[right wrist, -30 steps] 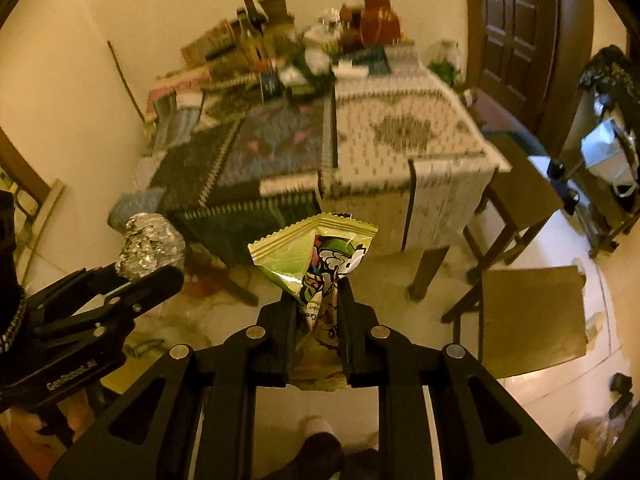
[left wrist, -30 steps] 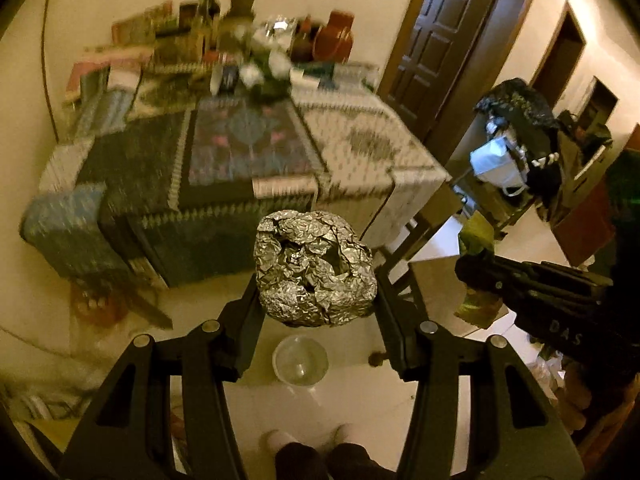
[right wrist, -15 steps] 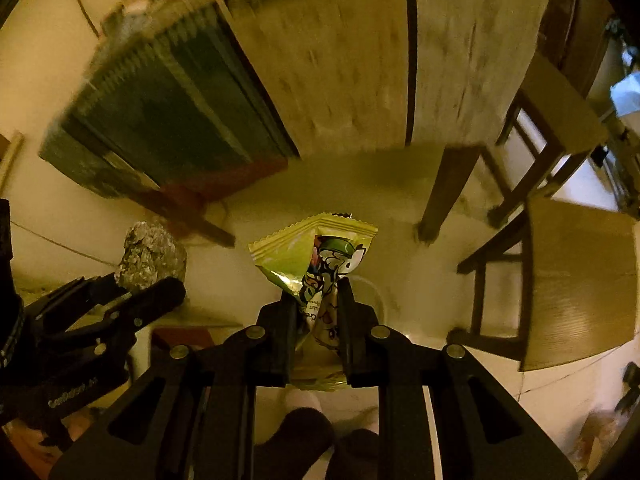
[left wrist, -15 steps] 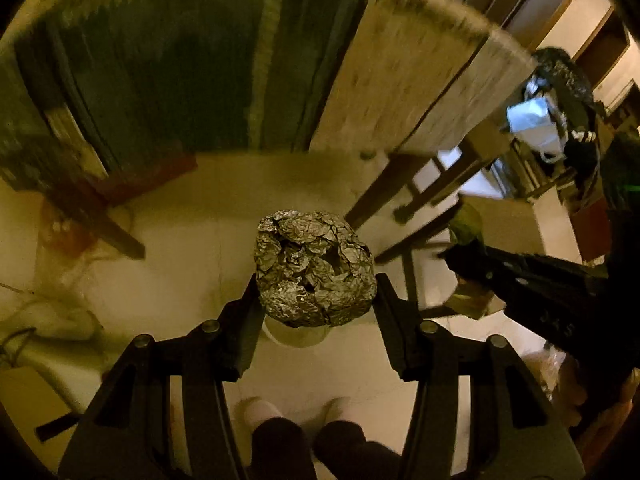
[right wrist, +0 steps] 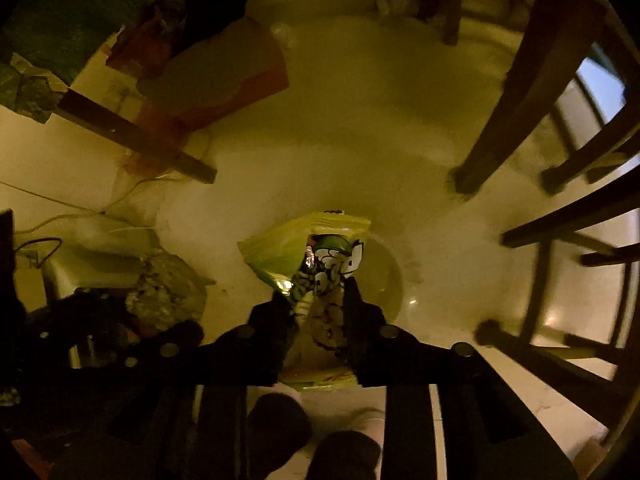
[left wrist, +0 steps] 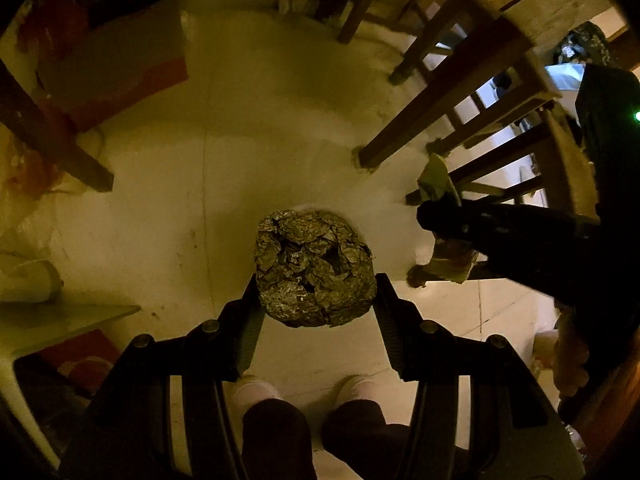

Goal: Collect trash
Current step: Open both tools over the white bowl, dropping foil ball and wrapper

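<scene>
Trash fills both my grippers above the pale tiled floor (left wrist: 248, 128): a crumpled foil ball (left wrist: 314, 268) sits clamped between the jaws of my left gripper (left wrist: 316, 300), while a green snack wrapper (right wrist: 316, 264) stands between the jaws of my right gripper (right wrist: 316, 300), which are opening around it. Nearest, at the bottom of both views, my own dark trouser legs and pale socks (left wrist: 256, 392) stand on the tiles. Just under the wrapper in the right view lies a round clear bowl (right wrist: 384, 276) on the floor; what it holds I cannot tell. The same curved rim peeks out behind the foil ball in the left view. Beside it to the right stand dark wooden chair legs (right wrist: 516, 92), close to my right gripper. Farther off, a slanting table leg (right wrist: 132, 136) crosses a red-edged flat board (right wrist: 216, 76) lying on the floor.
</scene>
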`<state>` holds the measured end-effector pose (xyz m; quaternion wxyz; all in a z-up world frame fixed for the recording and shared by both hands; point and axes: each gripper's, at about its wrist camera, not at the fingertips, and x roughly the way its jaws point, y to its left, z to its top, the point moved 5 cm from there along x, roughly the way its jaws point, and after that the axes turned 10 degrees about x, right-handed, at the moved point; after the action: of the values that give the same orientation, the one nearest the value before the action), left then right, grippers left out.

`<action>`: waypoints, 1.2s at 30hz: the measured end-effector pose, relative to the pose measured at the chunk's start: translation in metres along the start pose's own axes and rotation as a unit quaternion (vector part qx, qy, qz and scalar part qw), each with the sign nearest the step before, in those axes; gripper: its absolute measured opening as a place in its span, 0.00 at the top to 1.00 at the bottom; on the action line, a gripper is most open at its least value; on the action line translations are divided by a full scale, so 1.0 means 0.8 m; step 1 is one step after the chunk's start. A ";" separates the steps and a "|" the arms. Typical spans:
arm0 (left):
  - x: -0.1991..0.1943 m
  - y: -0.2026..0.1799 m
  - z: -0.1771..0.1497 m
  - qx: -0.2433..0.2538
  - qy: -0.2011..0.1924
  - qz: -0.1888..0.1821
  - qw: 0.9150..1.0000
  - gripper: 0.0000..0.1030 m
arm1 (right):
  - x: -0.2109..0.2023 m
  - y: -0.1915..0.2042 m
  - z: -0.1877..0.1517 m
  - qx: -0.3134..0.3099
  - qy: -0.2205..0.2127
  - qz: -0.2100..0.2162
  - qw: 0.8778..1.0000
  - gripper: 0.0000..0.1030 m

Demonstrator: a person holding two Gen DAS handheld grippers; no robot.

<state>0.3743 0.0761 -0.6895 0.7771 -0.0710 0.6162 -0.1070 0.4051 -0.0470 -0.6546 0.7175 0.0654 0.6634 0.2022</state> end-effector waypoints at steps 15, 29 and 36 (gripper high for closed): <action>0.052 -0.019 0.010 -0.001 0.018 -0.021 1.000 0.44 | -0.014 -0.018 -0.007 0.032 -0.001 0.002 0.999 0.45; -0.044 -0.051 0.035 0.003 0.008 0.008 1.000 0.35 | -0.130 -0.008 -0.006 0.040 -0.034 -0.015 0.999 0.45; -0.182 -0.073 0.074 0.025 -0.040 0.030 0.998 0.35 | -0.238 0.033 0.006 0.040 -0.067 -0.010 0.997 0.45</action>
<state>0.3953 0.0551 -0.5250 0.8057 -0.0375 0.5832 -0.0962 0.3974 -0.0940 -0.4679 0.7592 0.1004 0.6219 0.1636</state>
